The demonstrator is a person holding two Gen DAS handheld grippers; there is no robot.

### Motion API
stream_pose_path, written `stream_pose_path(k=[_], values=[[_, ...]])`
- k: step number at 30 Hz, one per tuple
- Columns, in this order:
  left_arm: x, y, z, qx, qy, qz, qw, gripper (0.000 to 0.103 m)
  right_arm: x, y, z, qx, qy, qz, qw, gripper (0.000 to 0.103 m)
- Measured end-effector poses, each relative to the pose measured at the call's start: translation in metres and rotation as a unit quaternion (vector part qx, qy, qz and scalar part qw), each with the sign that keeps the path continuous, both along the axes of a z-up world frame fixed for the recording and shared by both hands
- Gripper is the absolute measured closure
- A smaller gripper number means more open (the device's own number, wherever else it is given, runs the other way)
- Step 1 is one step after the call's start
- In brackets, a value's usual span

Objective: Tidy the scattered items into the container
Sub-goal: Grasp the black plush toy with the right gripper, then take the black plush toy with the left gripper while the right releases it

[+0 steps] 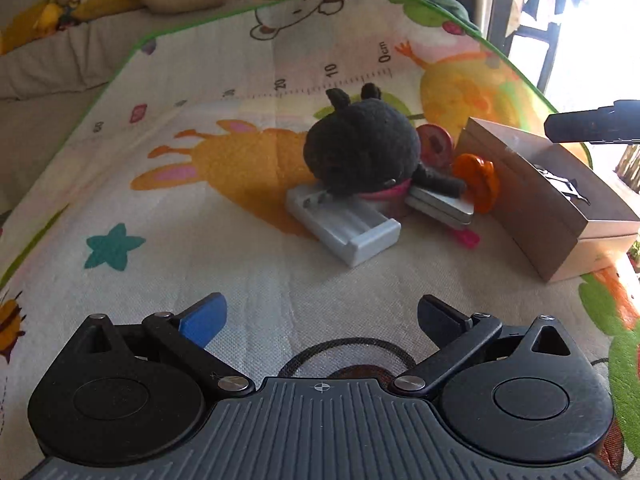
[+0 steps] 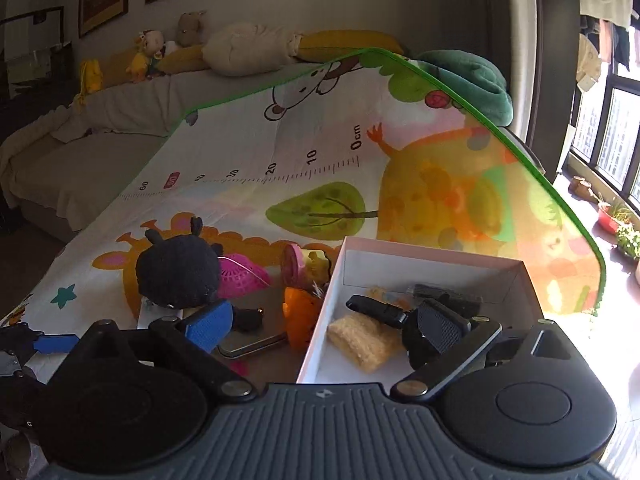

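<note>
Done: box (image 2: 432, 256), lower middle of the right view, already has a yellow sponge (image 2: 366, 340) and dark bits inside | Left: black plush (image 1: 360, 148), white tray (image 1: 344, 224), orange toy (image 1: 478, 176) sit together on the mat (image 1: 200, 240) beside it | left gripper (image 1: 320, 316) jaws wide, empty | right gripper (image 2: 320, 320) jaws wide, empty
</note>
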State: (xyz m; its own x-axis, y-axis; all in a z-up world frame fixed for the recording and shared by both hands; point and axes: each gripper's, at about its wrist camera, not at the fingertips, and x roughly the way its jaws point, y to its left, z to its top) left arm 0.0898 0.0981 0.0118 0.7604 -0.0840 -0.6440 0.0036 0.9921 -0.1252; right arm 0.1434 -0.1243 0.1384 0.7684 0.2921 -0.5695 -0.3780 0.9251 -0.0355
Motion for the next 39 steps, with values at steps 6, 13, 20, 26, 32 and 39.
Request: stream_pose_path(k=[6, 13, 20, 26, 32, 39], values=[[0.001, 0.002, -0.003, -0.011, -0.015, -0.005, 0.9998, 0.000, 0.013, 0.070, -0.005, -0.025, -0.001, 0.062, 0.998, 0.003], [0.002, 0.002, -0.004, -0.018, -0.020, -0.007, 0.9996, 0.000, 0.048, 0.130, -0.035, -0.027, 0.048, 0.102, 0.993, 0.003], [0.001, 0.002, -0.004, -0.017, -0.022, -0.006, 0.9996, 0.000, 0.041, 0.144, -0.045, -0.072, 0.013, 0.105, 0.992, 0.022], [0.001, -0.002, -0.004, -0.008, -0.021, -0.006, 0.9997, 0.000, 0.007, 0.099, 0.003, 0.003, 0.003, 0.104, 0.995, 0.022], [-0.001, -0.002, -0.004, -0.007, -0.024, -0.003, 0.9997, 0.000, -0.048, 0.034, 0.042, 0.098, 0.028, 0.123, 0.987, 0.022], [-0.001, -0.008, -0.002, 0.019, -0.022, -0.006, 0.9996, 0.000, -0.103, -0.007, 0.000, 0.078, 0.076, 0.128, 0.986, 0.021]])
